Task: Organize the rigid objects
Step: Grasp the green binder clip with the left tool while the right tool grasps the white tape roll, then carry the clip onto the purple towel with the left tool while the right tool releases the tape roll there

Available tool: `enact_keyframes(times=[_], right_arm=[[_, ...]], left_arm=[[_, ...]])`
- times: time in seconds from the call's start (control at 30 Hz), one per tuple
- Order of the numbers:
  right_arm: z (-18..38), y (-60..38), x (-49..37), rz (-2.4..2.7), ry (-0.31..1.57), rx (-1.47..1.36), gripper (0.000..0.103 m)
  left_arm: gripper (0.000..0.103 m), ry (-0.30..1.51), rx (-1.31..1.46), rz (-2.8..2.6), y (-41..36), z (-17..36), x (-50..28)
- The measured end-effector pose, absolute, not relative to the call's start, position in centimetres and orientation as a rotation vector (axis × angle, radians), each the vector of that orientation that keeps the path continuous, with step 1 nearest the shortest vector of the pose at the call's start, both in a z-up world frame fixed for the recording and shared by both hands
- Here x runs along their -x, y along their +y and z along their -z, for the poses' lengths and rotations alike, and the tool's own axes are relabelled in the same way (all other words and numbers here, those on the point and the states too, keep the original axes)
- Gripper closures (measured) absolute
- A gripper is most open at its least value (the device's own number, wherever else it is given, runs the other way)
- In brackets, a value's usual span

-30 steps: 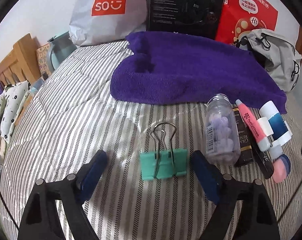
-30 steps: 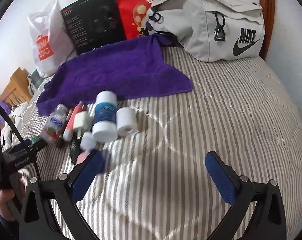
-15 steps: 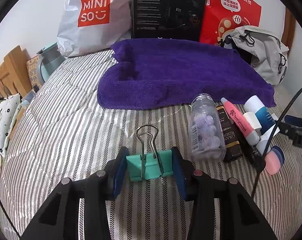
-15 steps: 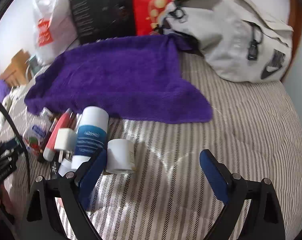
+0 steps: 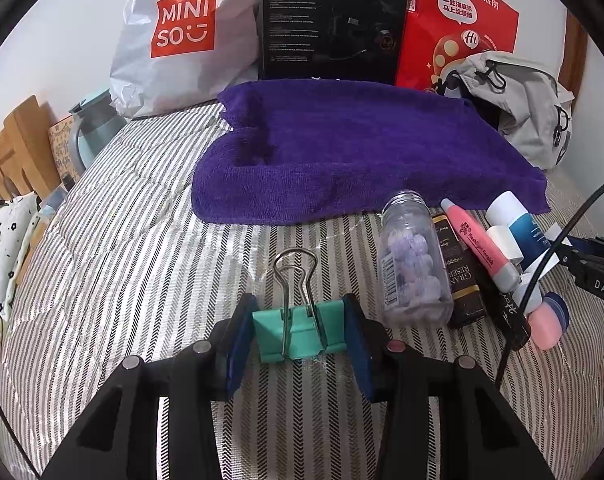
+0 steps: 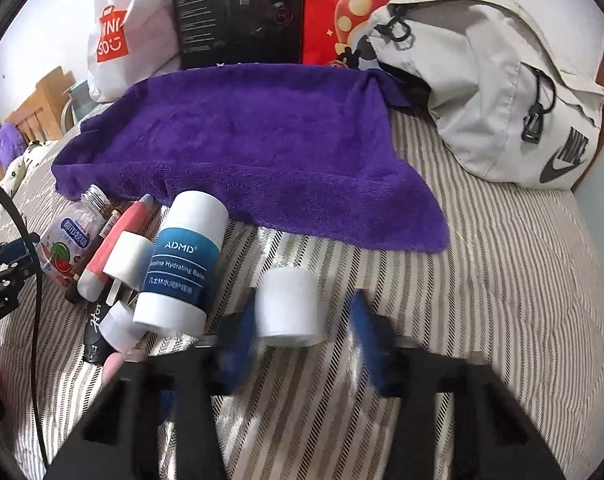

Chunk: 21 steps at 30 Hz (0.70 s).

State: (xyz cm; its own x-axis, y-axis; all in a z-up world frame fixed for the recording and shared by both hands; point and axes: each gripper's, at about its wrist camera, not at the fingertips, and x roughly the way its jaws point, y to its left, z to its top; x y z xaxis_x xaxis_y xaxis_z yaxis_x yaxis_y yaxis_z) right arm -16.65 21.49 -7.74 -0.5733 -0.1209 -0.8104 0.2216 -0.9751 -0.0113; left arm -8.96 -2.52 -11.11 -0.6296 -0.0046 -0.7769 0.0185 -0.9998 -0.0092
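Observation:
My left gripper (image 5: 298, 334) is shut on a green binder clip (image 5: 298, 332) lying on the striped bedding, its wire handles pointing away. Right of it lie a clear pill bottle (image 5: 415, 268), a dark box (image 5: 459, 280), a pink tube (image 5: 481, 250) and a blue-and-white balm stick (image 5: 517, 220). In the right wrist view my right gripper (image 6: 303, 336) is closing around a small white cylinder (image 6: 290, 306); its pads look blurred and a narrow gap shows on the right side. The balm stick (image 6: 184, 262) lies just left of it. A purple towel (image 6: 238, 144) is spread behind.
A grey Nike bag (image 6: 501, 84) sits at the back right. A Miniso bag (image 5: 182, 36), a black box (image 5: 333, 20) and a red bag (image 5: 457, 24) stand against the wall. A wooden headboard (image 5: 18, 152) is at the left.
My left gripper closed on the green binder clip. My right gripper moved forward and left to the white cylinder and its jaws narrowed around it.

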Motion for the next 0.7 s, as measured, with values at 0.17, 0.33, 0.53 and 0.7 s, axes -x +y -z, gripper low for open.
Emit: enact_keyframes(times=[0.17,0.33,0.53,0.7], right_arm=[[7.5,22.7,16.7,2.585,0.062,-1.362,0.073],[5.9,23.5,16.2,2.595,0.022,-1.364,0.073],[3.3,22.9,16.6,2.591,0.008,-1.307,0.073],[1.1,21.6,17.6,2.571,-0.005,-1.261,0.073]], left_arm=[[0.062,0.033,-1.36,2.828,-2.9,11.0,9.0],[0.062,0.06,-1.342,2.83,-4.0,9.6,9.0],[0.062,0.058,-1.273,2.835,-4.9,6.1,9.9],[0.062,0.043,-1.214,2.856,-5.2,3.1,12.1]])
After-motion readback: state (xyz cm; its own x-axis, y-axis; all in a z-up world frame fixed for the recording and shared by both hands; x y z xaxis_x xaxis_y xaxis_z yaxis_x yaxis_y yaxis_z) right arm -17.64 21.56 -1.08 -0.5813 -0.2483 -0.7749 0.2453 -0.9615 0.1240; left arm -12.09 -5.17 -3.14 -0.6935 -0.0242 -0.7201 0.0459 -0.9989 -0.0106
